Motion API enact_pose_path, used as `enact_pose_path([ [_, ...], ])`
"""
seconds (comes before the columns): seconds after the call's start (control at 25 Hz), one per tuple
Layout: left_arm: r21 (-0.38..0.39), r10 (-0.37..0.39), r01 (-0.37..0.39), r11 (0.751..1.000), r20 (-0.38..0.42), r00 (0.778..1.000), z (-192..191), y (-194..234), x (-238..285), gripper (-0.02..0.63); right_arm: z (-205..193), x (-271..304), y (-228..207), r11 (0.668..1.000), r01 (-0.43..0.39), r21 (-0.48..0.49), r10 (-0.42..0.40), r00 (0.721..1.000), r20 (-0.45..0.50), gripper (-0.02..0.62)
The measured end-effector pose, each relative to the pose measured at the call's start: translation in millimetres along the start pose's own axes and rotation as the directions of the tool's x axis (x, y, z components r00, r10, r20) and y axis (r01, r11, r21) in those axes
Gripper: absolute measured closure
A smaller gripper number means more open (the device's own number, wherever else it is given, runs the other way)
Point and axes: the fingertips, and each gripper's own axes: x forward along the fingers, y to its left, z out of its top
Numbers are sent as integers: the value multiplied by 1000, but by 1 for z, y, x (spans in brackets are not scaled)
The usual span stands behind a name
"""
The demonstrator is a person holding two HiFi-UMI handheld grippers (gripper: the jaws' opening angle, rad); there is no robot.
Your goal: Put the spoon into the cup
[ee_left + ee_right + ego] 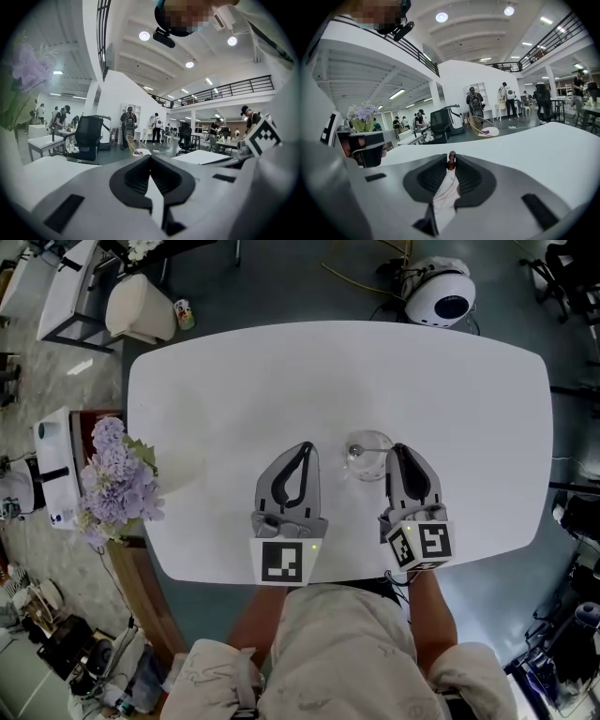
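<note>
White table (234, 371) bears a glass cup (367, 454); left gripper (150, 158) closed, empty. Right gripper (451, 158) pinches the spoon (451, 162): only its brown tip pokes forward, the rest hidden.

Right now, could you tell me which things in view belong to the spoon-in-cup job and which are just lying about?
Job: clear glass cup; brown-tipped spoon, pinched in the right gripper; white table under them.
Lying about: purple flower bunch; cream chair; round white device on the floor.
</note>
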Motion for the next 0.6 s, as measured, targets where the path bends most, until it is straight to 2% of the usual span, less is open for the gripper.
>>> enact_pose_path([
  [0.24,2,-17,17,1000,7,1000,-2,-2,3,604,-14,5,-5,1000,16,17,-16,1000,-20,535],
  [0.52,12,-21,21,1000,5,1000,0,-6,2,604,-12,7,-6,1000,21,-4,-21,1000,-16,528],
  [0.6,17,-23,23,1000,6,1000,1,-8,2,604,-13,7,-6,1000,18,6,-18,1000,-21,492],
])
